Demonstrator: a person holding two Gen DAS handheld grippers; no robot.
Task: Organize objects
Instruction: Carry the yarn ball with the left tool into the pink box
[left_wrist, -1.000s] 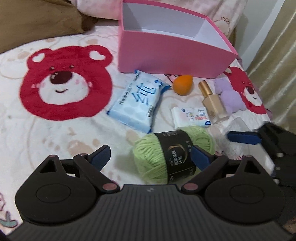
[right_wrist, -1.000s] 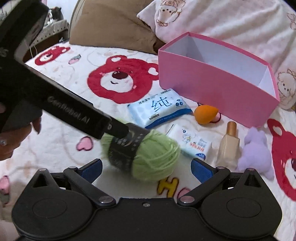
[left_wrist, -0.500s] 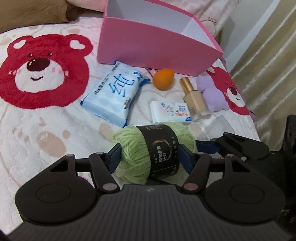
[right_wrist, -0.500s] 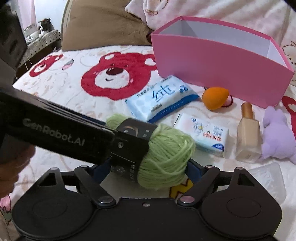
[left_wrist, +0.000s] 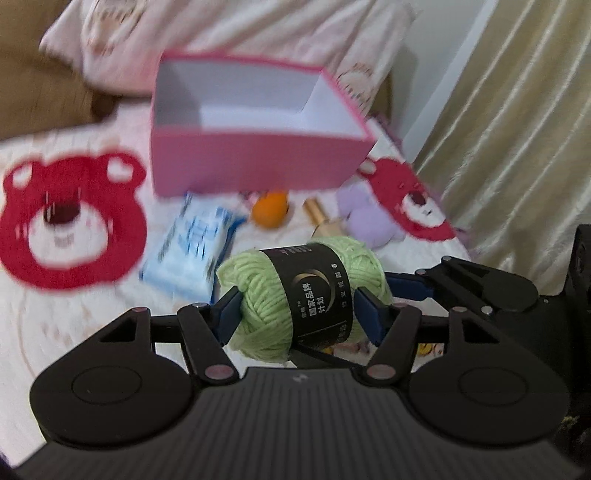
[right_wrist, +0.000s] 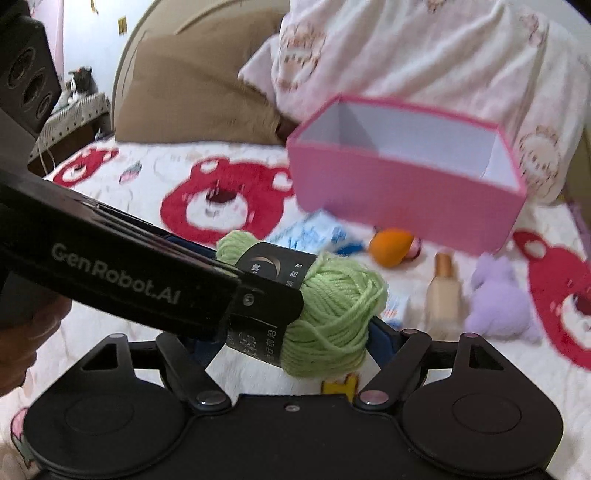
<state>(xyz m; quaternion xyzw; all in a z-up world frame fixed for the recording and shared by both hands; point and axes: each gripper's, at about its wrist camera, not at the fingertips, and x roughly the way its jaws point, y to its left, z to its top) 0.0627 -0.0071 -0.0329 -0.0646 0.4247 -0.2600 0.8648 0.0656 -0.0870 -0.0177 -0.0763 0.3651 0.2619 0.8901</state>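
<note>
On the bed (left_wrist: 74, 332) stands the empty pink box (left_wrist: 255, 166), with a tissue pack (left_wrist: 192, 251), a purple plush (left_wrist: 365, 218), a bottle (right_wrist: 443, 295) and an orange sponge (left_wrist: 271, 210) scattered before it. The step in hand looks like carrying the green yarn ball (left_wrist: 306, 295) to that box; next it must travel over the rim and be let go. The left claw (left_wrist: 299, 308) grips the yarn, half-open, pads pressed into both ends. The right claw (right_wrist: 295, 343) is closing around the same ball; contact there is unclear.
</note>
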